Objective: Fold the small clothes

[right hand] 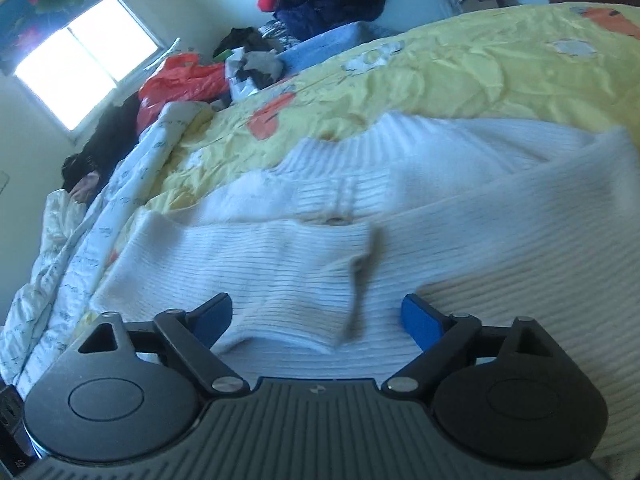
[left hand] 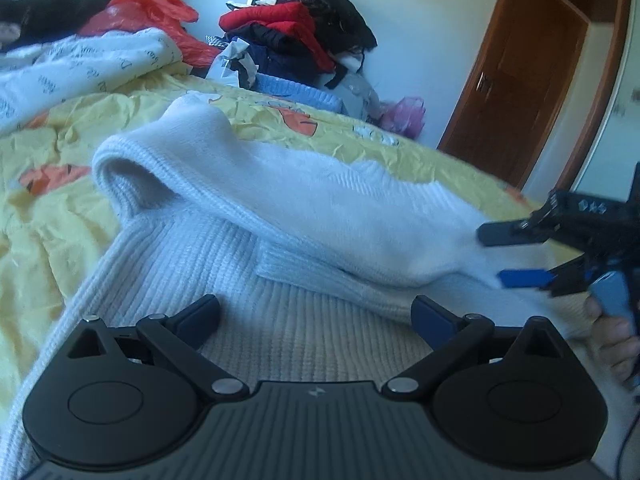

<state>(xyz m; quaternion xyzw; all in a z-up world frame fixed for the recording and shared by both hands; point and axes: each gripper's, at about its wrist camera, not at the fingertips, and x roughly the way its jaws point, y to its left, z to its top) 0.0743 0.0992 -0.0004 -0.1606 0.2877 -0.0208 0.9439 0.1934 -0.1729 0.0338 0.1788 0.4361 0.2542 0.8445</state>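
A white ribbed knit sweater (left hand: 304,216) lies on the yellow patterned bedsheet (left hand: 48,184), with a sleeve folded across its body. My left gripper (left hand: 316,314) is open and empty, low over the sweater's near part. My right gripper (left hand: 516,256) shows at the right edge of the left wrist view, open, its fingers around the sleeve end; I cannot tell whether they touch it. In the right wrist view the right gripper (right hand: 318,318) is open over the sweater (right hand: 440,216), with a folded cuff (right hand: 320,304) between its blue pads.
A pile of red, black and navy clothes (left hand: 296,36) stands at the bed's far side, with an orange plastic bag (left hand: 152,16) and a white printed quilt (left hand: 80,64) to the left. A brown wooden door (left hand: 520,80) is at the right. A window (right hand: 84,60) is far left.
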